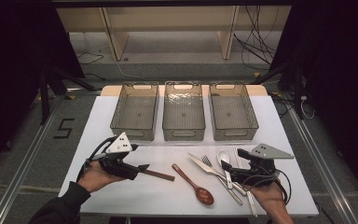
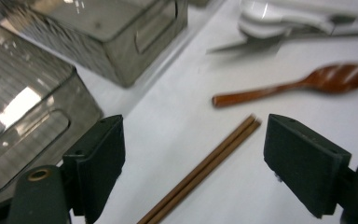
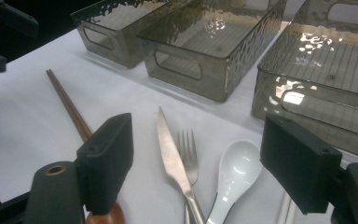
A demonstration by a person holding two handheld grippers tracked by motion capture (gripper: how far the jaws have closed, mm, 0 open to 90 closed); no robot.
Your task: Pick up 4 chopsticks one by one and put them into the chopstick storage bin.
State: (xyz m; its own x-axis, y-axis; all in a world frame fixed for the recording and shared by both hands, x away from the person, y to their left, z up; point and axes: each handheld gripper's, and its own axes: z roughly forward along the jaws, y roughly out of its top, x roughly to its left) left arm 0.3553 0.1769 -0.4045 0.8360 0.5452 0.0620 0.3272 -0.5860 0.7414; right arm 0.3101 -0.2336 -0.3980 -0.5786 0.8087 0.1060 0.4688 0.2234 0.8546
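Observation:
My left gripper (image 1: 141, 168) is open low over the white table (image 1: 279, 140), at its front left. A pair of brown chopsticks (image 2: 200, 171) lies on the table between its jaws and reaches right (image 1: 160, 175). My right gripper (image 1: 227, 173) is open at the front right, with a steel knife (image 3: 170, 158), a fork (image 3: 188, 151) and a white ceramic spoon (image 3: 235, 170) lying between and beyond its jaws. A wooden spoon (image 1: 196, 185) rests between the two grippers, bowl toward the front edge. Nothing is held.
Three empty smoky clear bins stand side by side at the back: left (image 1: 134, 133), middle (image 1: 183, 134), right (image 1: 235, 134). A pale pair of chopsticks (image 1: 239, 157) lies partly under my right gripper. The left gripper (image 3: 0, 28) shows far off in the right gripper view.

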